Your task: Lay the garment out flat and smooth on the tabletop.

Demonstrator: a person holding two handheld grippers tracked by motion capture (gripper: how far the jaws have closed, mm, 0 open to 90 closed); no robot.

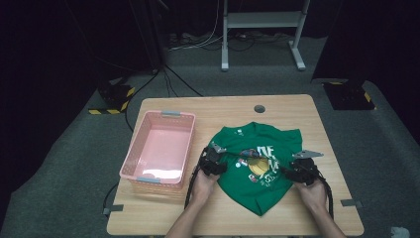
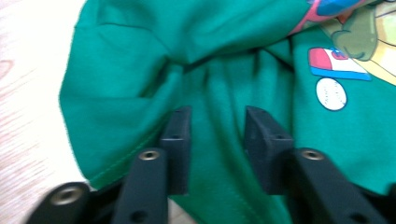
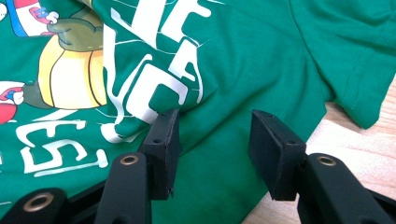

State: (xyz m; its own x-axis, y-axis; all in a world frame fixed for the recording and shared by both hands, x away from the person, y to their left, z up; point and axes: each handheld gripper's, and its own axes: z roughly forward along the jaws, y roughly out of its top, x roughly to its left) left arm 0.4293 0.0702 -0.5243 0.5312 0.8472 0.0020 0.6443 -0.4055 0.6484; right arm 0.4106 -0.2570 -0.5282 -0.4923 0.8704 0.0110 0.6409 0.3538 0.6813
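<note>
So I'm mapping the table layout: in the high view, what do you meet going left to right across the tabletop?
pink basket → left gripper → green T-shirt → right gripper → grey tape tab at the table edge.

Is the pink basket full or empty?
Empty. The high view shows the bare pink bottom of the basket; the green shirt lies beside it on the table.
</note>
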